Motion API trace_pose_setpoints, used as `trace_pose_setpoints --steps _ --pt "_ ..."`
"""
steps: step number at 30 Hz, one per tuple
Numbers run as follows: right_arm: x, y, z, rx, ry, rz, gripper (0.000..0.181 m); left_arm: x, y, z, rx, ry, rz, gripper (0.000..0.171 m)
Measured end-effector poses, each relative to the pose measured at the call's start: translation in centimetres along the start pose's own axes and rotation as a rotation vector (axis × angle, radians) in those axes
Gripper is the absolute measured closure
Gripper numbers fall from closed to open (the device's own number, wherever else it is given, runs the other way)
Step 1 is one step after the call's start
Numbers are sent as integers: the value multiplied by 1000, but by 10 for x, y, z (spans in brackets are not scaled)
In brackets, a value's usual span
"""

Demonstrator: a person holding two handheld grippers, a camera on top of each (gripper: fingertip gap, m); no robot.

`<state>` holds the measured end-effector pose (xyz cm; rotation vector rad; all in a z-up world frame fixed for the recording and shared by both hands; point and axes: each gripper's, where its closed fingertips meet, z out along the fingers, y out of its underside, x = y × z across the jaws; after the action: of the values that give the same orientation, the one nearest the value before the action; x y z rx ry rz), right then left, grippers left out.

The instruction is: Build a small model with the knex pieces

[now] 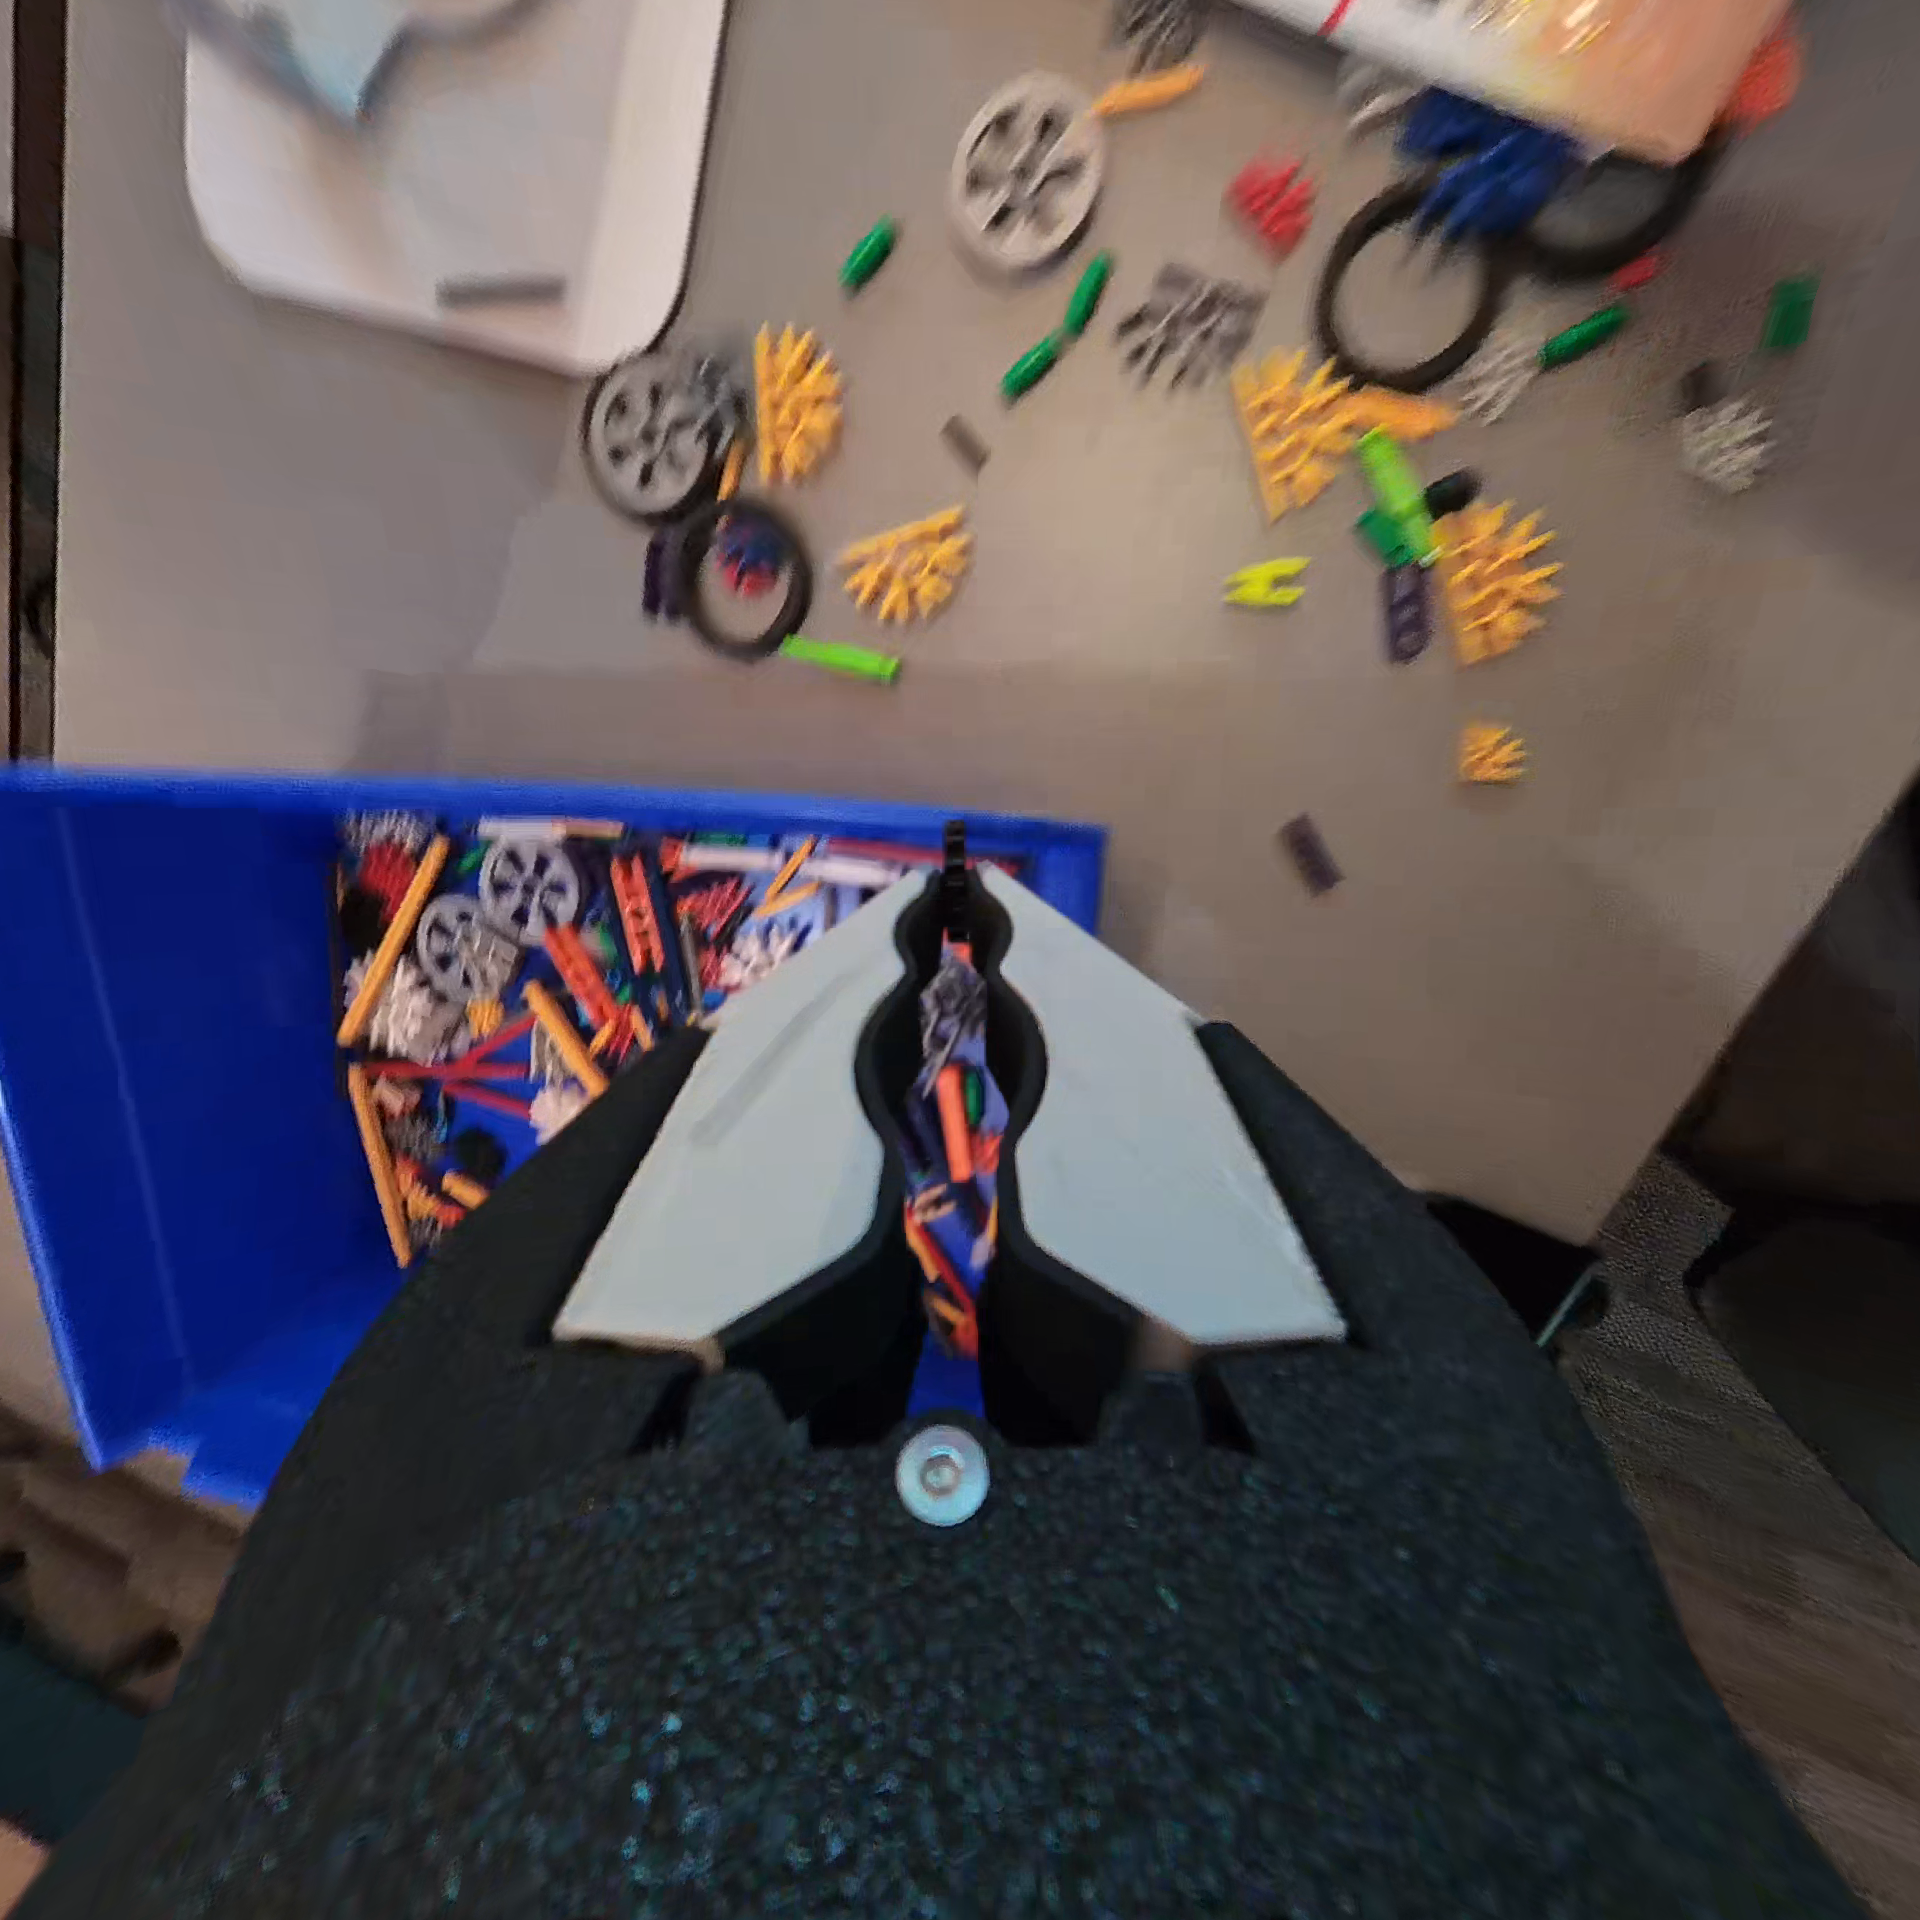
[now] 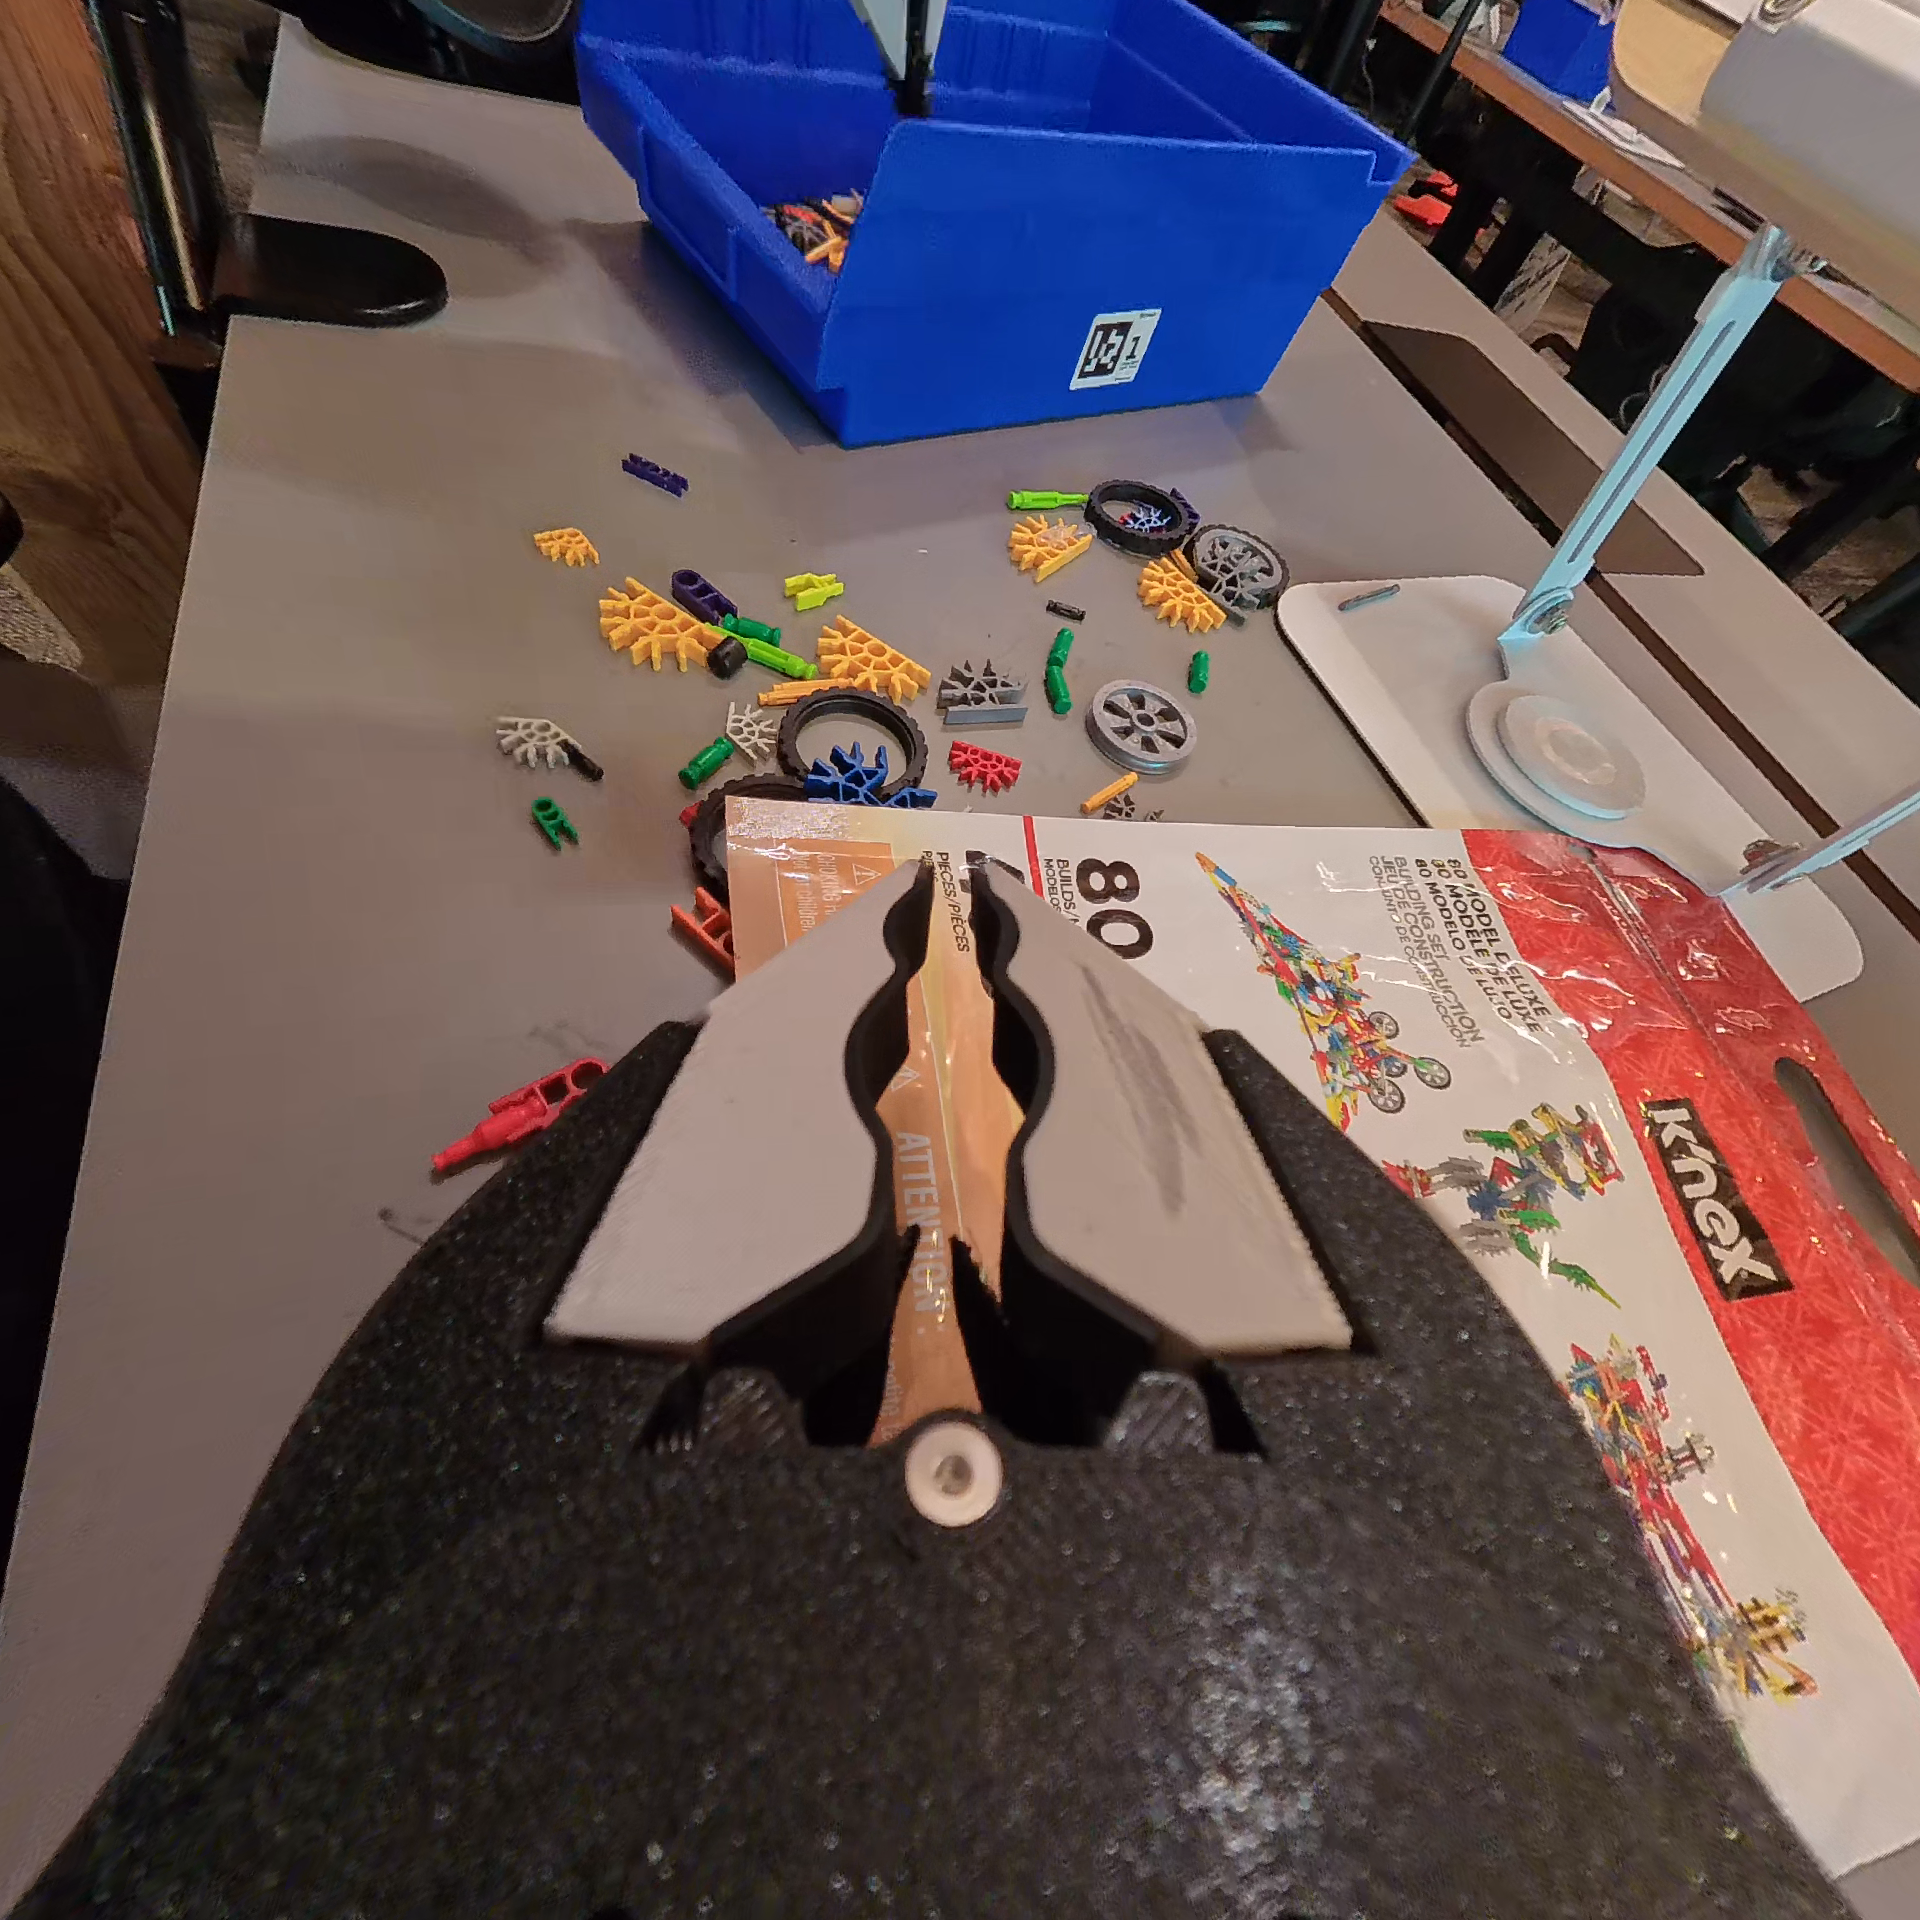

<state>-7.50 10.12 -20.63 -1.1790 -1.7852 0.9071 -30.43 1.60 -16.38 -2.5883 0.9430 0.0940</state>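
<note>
My left gripper (image 1: pixel 954 883) is shut on a small black piece (image 1: pixel 954 847) and holds it above a blue bin (image 1: pixel 156 1039) full of mixed construction-toy pieces. It also shows in the right wrist view (image 2: pixel 914 62), tips down over the bin (image 2: pixel 1039 260). My right gripper (image 2: pixel 951 883) is closed on the edge of a printed plastic toy bag (image 2: pixel 1351 1039), which runs between the jaws and spreads to the right. The bag also shows blurred at the top right of the left wrist view (image 1: pixel 1558 62).
Loose pieces lie scattered on the grey table (image 2: pixel 364 520): yellow connectors (image 2: pixel 655 623), a black tyre (image 2: pixel 852 732), a grey wheel (image 2: pixel 1140 724), green rods. A white lamp base (image 2: pixel 1455 707) with a pale blue arm stands at the right. A red piece (image 2: pixel 520 1117) lies by my right gripper. Left tips to right tips: about 25 cm. Between my right fingertips and the grey wheel (image 2: pixel 1140 724) there is roughly 15 cm. It turns up in the left wrist view (image 1: pixel 1035 179) as well.
</note>
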Motion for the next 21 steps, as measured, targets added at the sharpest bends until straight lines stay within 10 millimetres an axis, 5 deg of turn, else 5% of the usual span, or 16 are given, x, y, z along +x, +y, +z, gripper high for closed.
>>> trace_pose_setpoints --steps 4,12,21 --pt "-1 1 1 -11 7 -16 175 25 -34 1 44 8 64 170" --pt "-1 -1 -1 -7 16 -22 176 49 -62 -2 71 26 89 170" --pt "-1 1 -1 -26 30 -41 176 127 -95 43 158 292 66 170"
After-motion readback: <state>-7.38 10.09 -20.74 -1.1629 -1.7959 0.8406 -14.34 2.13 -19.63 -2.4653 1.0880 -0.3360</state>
